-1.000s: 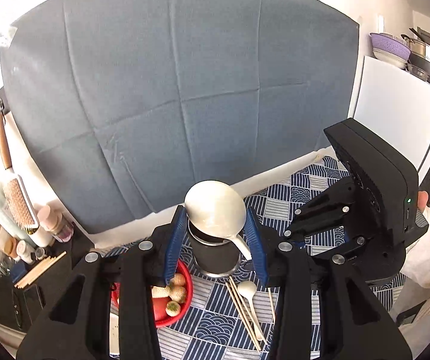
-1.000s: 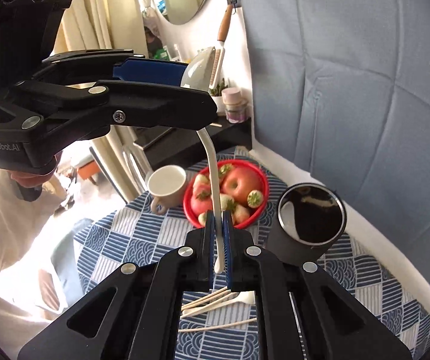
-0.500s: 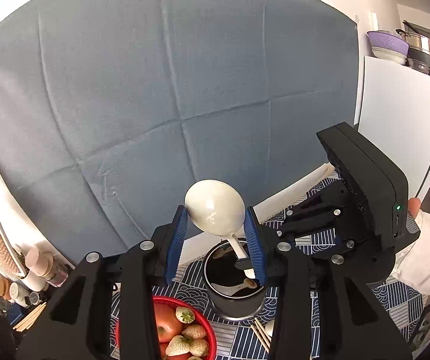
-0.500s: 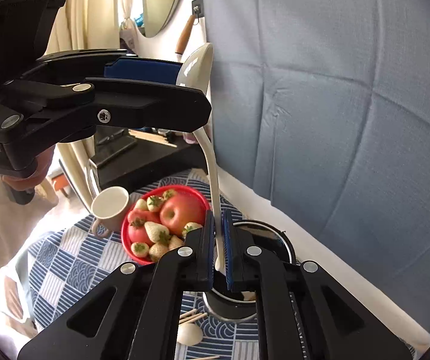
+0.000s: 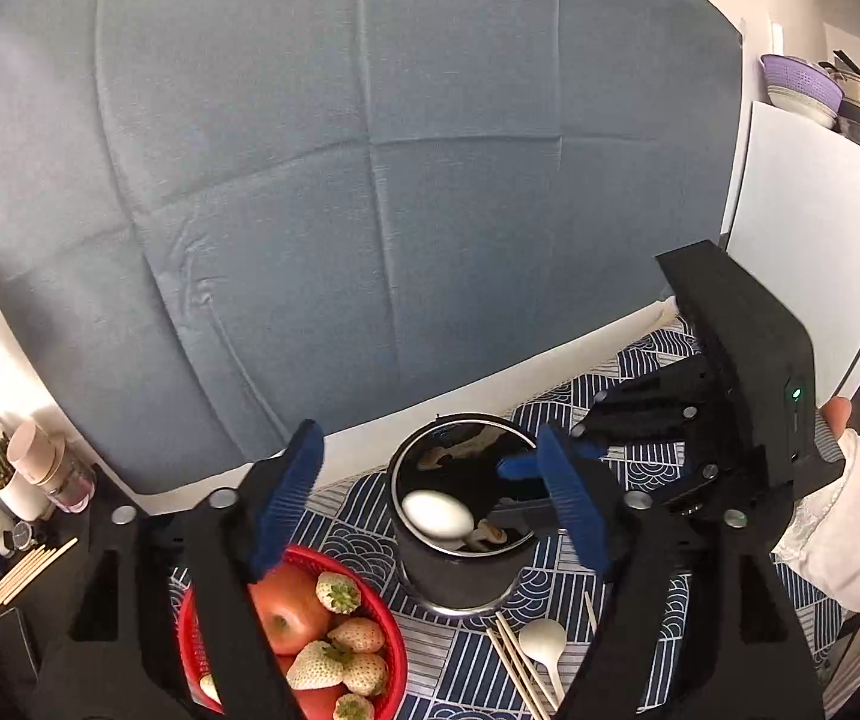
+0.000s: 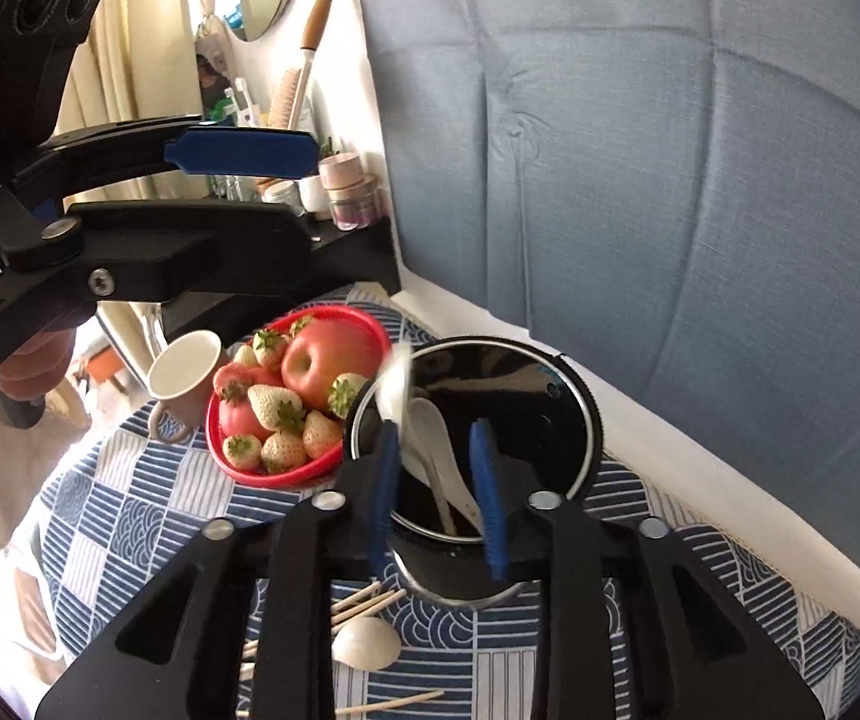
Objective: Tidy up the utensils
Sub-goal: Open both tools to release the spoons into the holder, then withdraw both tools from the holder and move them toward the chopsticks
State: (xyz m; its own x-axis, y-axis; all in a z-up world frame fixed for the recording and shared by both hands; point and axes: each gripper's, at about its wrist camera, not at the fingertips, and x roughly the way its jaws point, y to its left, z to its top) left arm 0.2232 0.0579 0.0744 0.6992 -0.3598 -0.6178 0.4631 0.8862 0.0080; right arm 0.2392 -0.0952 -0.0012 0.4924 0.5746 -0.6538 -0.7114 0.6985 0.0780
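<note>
A black utensil cup with a steel rim (image 5: pixel 460 576) (image 6: pixel 574 420) stands on the blue patterned cloth. A white ladle (image 5: pixel 437 515) (image 6: pixel 430 438) lies inside it, bowl up, free of both grippers. My left gripper (image 5: pixel 430 510) is open, its blue pads either side of the cup. My right gripper (image 6: pixel 436 486) is open just above the cup's near rim; it also shows in the left wrist view (image 5: pixel 520 471). A small white spoon (image 5: pixel 542 639) (image 6: pixel 366 642) and several wooden chopsticks (image 5: pixel 514 660) (image 6: pixel 363 603) lie on the cloth in front of the cup.
A red bowl of apples and strawberries (image 5: pixel 309 636) (image 6: pixel 285 396) sits left of the cup, with a mug (image 6: pixel 180 372) beyond it. A grey-blue backdrop (image 5: pixel 369 180) hangs behind. A black shelf with jars (image 6: pixel 345 192) stands at the left.
Both grippers opened and let go of the white ladle. It dropped handle-first into the black cup. The right gripper came down to the cup's rim.
</note>
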